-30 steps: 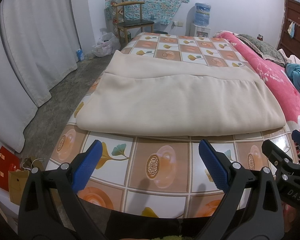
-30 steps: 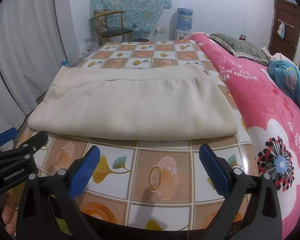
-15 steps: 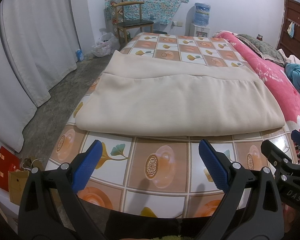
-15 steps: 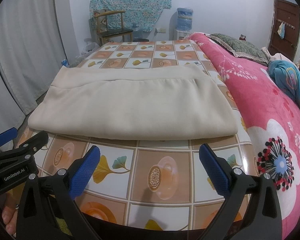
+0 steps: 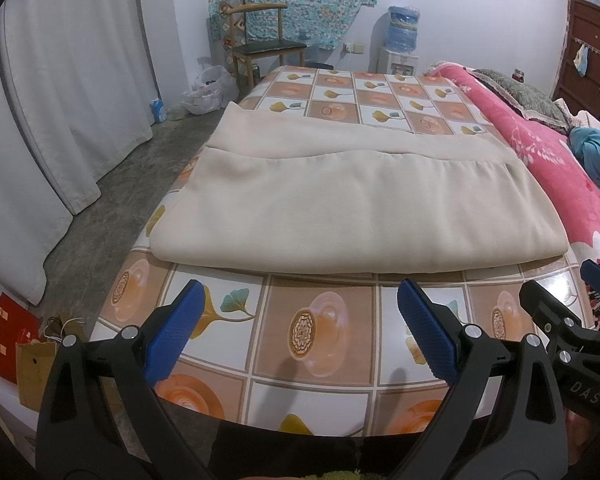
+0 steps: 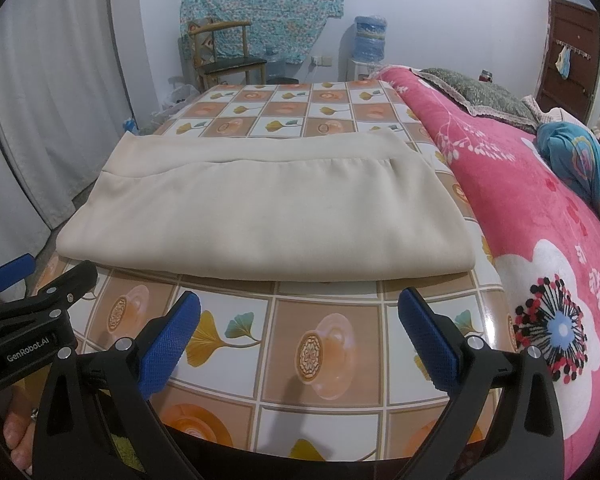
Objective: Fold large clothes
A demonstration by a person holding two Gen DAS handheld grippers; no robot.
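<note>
A large beige garment (image 5: 352, 204) lies folded flat across the table with the tile-pattern cloth (image 5: 320, 328); it also shows in the right wrist view (image 6: 268, 216). My left gripper (image 5: 300, 308) is open and empty, held above the table's near edge, short of the garment's near fold. My right gripper (image 6: 300, 316) is open and empty at the same near edge, to the right of the left one. The right gripper's tip shows in the left wrist view (image 5: 564, 320), and the left gripper's tip shows in the right wrist view (image 6: 40, 292).
A bed with a pink flowered blanket (image 6: 540, 240) adjoins the table's right side. White curtains (image 5: 60, 100) hang on the left. A wooden chair (image 5: 260, 48) and a water dispenser (image 5: 400, 44) stand at the far wall. Paper bags (image 5: 16, 344) sit on the floor, near left.
</note>
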